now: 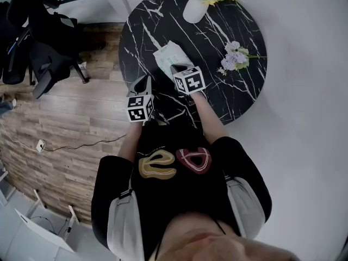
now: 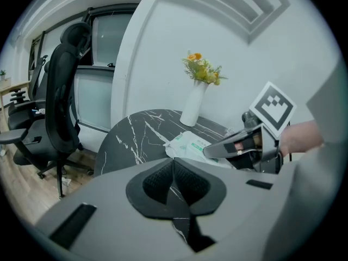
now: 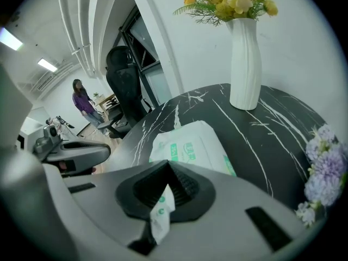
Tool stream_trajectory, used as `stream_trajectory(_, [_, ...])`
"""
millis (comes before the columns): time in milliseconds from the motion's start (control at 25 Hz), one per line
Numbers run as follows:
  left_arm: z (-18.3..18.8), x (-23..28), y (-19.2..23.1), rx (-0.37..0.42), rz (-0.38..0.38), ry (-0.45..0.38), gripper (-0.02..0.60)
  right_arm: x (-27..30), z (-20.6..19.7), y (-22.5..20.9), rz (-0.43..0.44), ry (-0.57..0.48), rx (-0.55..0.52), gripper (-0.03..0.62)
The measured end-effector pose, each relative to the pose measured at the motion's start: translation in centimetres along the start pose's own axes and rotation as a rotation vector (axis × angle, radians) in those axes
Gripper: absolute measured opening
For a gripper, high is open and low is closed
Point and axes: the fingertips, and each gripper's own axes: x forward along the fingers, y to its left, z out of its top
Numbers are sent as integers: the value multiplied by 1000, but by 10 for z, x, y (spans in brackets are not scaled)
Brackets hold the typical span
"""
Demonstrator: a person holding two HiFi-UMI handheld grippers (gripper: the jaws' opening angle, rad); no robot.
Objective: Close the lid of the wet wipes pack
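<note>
The wet wipes pack (image 1: 167, 55) is white with green print and lies flat on the round black marble table (image 1: 244, 26). It also shows in the left gripper view as the pack (image 2: 187, 144) and in the right gripper view as the pack (image 3: 190, 145). My right gripper (image 1: 176, 68) sits at the pack's near edge. In its own view the right gripper (image 3: 166, 192) is shut on a thin white flap with green print (image 3: 161, 213), seemingly the pack's lid flap. My left gripper (image 1: 142, 86) hovers at the table's near-left edge. In its own view the left gripper (image 2: 174, 170) is shut on nothing.
A white vase with yellow flowers (image 1: 194, 8) stands at the table's far side, behind the pack. A sprig of purple flowers (image 1: 234, 56) lies to the right. Black office chairs (image 1: 38, 58) stand on the wooden floor at left. A person (image 3: 81, 99) stands far off.
</note>
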Motion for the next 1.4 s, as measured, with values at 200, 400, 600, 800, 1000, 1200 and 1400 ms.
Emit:
stream_trajectory(200, [-3, 2, -1, 0, -4, 8, 21, 3, -1, -1, -6, 13, 13, 11])
stream_trajectory(400, [-4, 3, -4, 5, -10, 13, 21, 4, -1, -2, -7, 43, 51, 11])
stream_trajectory(600, [-3, 4, -4, 8, -11, 13, 21, 4, -1, -2, -18, 31, 43, 11])
stream_trajectory(800, [0, 2, -6, 14, -14, 4, 21, 2, -1, -3, -15, -3, 65, 11])
stream_trajectory(1000, [6, -4, -4, 29, -18, -12, 21, -10, 6, 2, -8, -97, 107, 14])
stream_trajectory(1200, [22, -13, -10, 40, -45, -53, 21, -38, 21, 10, 9, -209, 128, 21])
stream_trajectory(1400, [44, -29, -30, 66, -122, -128, 21, -78, 23, 17, -22, -314, 133, 31])
